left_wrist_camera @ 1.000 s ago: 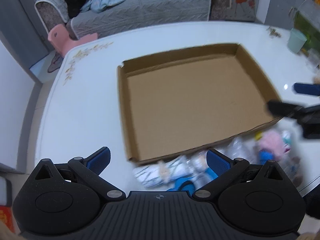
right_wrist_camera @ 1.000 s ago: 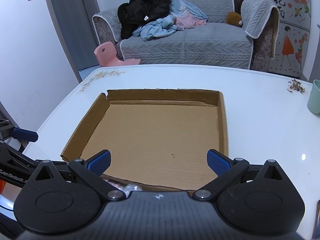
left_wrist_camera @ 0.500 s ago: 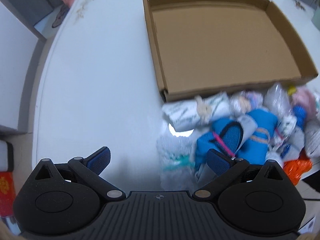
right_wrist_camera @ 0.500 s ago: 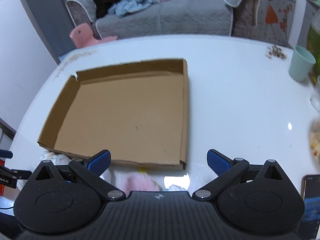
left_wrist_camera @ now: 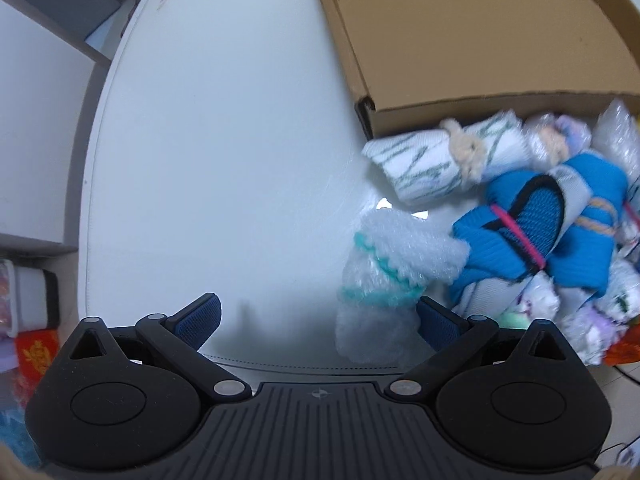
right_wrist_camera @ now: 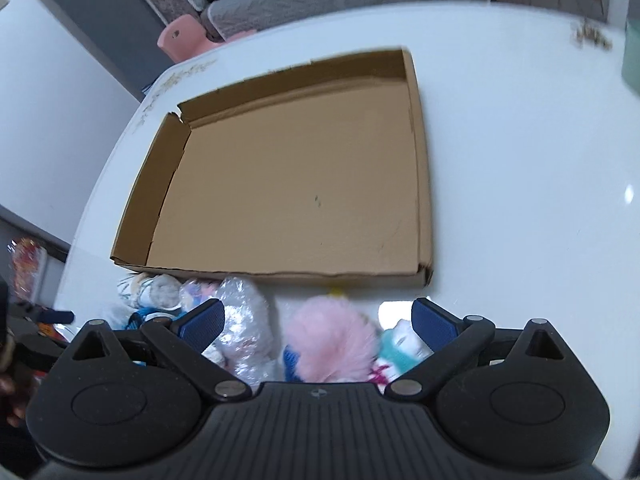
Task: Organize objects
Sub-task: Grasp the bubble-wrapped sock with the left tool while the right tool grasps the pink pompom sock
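Left wrist view: tipped lower than a second ago, now over the sock pile [left_wrist_camera: 516, 220] beside the cardboard tray [left_wrist_camera: 460, 40]. Left gripper [left_wrist_camera: 318, 318] spread wide, released, a white fluffy sock [left_wrist_camera: 384, 264] just inside its right pad; pile's right edge cut off, blurred.

Right wrist view: also dipped; sofa nearly gone. Right gripper [right_wrist_camera: 318, 322] wide, jaws closing, gripping nothing, above a pink fluffy sock [right_wrist_camera: 332, 340] on the white table [right_wrist_camera: 520, 160]. Tray empty.

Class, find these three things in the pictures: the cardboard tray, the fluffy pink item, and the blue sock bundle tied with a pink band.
cardboard tray [right_wrist_camera: 420, 152]: right wrist view, on its right side wall.
fluffy pink item [right_wrist_camera: 332, 336]: right wrist view, middle of the fluff.
blue sock bundle [left_wrist_camera: 576, 252]: left wrist view, on the blue knit below the band.
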`<action>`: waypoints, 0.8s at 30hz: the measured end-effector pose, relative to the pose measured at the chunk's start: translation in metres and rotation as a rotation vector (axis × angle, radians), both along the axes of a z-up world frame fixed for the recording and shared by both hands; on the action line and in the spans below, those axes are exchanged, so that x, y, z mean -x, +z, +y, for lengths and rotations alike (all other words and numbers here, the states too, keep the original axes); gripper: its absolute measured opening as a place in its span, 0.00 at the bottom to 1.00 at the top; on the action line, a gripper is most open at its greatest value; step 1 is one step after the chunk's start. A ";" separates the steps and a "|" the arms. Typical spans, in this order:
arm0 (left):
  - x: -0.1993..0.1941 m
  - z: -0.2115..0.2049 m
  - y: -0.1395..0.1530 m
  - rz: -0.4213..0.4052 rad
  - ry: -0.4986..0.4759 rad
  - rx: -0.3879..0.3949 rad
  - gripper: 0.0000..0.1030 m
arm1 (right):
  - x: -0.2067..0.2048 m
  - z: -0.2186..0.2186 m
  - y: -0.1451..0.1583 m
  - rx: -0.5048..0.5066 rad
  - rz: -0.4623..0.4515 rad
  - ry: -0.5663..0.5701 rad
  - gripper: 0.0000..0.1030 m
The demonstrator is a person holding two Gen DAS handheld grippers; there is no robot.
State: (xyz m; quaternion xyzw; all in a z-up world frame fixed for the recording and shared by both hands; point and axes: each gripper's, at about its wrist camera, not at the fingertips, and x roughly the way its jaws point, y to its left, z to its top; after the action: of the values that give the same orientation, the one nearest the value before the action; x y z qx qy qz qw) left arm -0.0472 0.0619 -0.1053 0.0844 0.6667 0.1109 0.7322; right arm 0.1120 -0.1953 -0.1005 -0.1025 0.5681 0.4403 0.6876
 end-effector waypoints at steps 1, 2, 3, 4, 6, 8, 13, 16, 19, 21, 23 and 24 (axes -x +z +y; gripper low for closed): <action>0.001 0.000 -0.002 0.003 -0.001 -0.011 0.99 | -0.001 0.000 -0.002 -0.003 0.019 -0.002 0.94; 0.002 0.000 -0.004 0.005 0.002 -0.016 0.99 | 0.000 -0.001 -0.005 -0.003 0.035 -0.006 0.94; 0.003 0.001 -0.005 0.007 0.007 -0.016 0.99 | 0.000 0.000 -0.008 0.001 0.055 -0.010 0.93; 0.001 0.000 -0.007 0.003 0.011 -0.015 0.99 | -0.001 0.002 -0.011 0.005 0.066 -0.012 0.92; 0.001 0.002 -0.006 -0.020 0.025 0.009 0.99 | 0.000 0.008 -0.015 0.025 0.060 -0.010 0.92; 0.003 0.004 -0.005 -0.031 0.039 0.025 0.99 | 0.003 0.011 -0.018 0.044 0.040 0.001 0.89; 0.008 0.001 -0.001 -0.044 0.026 0.028 0.98 | 0.010 0.019 -0.030 0.099 -0.006 0.044 0.79; 0.012 -0.001 0.003 -0.059 0.020 0.042 0.96 | 0.015 0.021 -0.035 0.146 -0.059 0.066 0.69; 0.019 0.003 0.010 -0.076 0.021 0.065 0.91 | 0.019 0.021 -0.033 0.149 -0.096 0.082 0.58; 0.015 0.004 0.012 -0.090 0.025 0.094 0.84 | 0.021 0.021 -0.032 0.149 -0.107 0.095 0.47; 0.017 0.006 0.015 -0.103 0.035 0.136 0.76 | 0.022 0.020 -0.030 0.148 -0.110 0.105 0.40; 0.019 0.006 0.017 -0.110 0.038 0.159 0.68 | 0.022 0.020 -0.029 0.145 -0.111 0.108 0.38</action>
State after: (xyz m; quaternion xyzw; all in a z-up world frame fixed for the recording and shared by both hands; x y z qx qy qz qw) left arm -0.0658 0.0676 -0.0881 0.0072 0.6337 0.0763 0.7698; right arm 0.0898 -0.1757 -0.1297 -0.2066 0.5534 0.4281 0.6840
